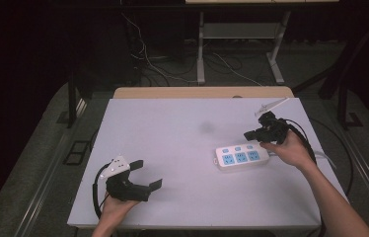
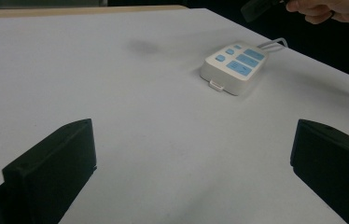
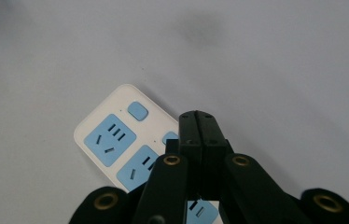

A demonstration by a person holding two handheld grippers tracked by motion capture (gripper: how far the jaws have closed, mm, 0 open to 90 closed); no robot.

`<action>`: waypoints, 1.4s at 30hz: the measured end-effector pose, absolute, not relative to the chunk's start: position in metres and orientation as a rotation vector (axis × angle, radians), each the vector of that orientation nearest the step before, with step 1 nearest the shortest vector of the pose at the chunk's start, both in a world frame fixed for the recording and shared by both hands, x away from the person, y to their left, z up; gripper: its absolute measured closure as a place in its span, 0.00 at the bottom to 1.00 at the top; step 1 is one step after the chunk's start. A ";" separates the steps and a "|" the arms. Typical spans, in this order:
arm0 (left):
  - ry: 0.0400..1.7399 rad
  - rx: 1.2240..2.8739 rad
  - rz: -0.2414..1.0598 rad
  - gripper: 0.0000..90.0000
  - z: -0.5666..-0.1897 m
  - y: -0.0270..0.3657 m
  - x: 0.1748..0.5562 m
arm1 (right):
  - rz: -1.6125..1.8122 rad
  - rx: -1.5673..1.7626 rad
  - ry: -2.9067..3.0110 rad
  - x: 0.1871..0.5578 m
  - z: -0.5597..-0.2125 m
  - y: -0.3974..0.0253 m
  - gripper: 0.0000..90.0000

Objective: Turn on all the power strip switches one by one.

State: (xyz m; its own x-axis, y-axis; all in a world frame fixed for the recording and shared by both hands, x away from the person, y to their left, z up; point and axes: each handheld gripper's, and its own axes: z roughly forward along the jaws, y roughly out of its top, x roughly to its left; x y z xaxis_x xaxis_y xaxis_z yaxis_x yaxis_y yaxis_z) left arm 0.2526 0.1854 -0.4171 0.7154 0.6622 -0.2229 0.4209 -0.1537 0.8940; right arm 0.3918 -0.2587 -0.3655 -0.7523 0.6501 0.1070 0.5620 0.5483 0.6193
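White plastic power strip point(image 1: 240, 157) with 3 blue sockets and 3 blue switches: lies flat on the right half of the white table point(image 1: 172, 143), long axis running left-right, cord end toward the right edge. In the right gripper view its near portion is covered by the black jaws; the cord is hard to trace behind the hand. Right gripper point(image 1: 249, 134): jaws pressed together, empty, poised just above the strip's switch row. Left gripper point(image 1: 147, 174): jaws spread wide, empty, well apart at front left.

Two black grippers: left gripper point(image 1: 147, 174) with a grey plate, right gripper point(image 1: 252, 134) with brass screws and a black cable; bare forearms.
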 end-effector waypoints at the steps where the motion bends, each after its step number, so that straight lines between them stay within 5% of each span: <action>1: 0.856 1.783 0.265 0.00 -0.417 0.185 0.253 | 0.985 1.033 2.645 0.392 -0.365 -0.258 1.00; 42: 0.857 1.780 0.268 0.00 -0.417 0.188 0.253 | 0.889 1.037 2.757 0.401 -0.405 -0.230 1.00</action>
State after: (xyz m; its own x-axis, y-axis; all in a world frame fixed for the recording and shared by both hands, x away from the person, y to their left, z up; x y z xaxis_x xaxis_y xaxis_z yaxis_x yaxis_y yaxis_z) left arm 0.2528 0.1875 -0.4166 0.7140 0.6638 -0.2227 0.4186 -0.1497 0.8958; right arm 0.4014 -0.2300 -0.4049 -0.7709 0.6221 0.1368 0.5849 0.6063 0.5388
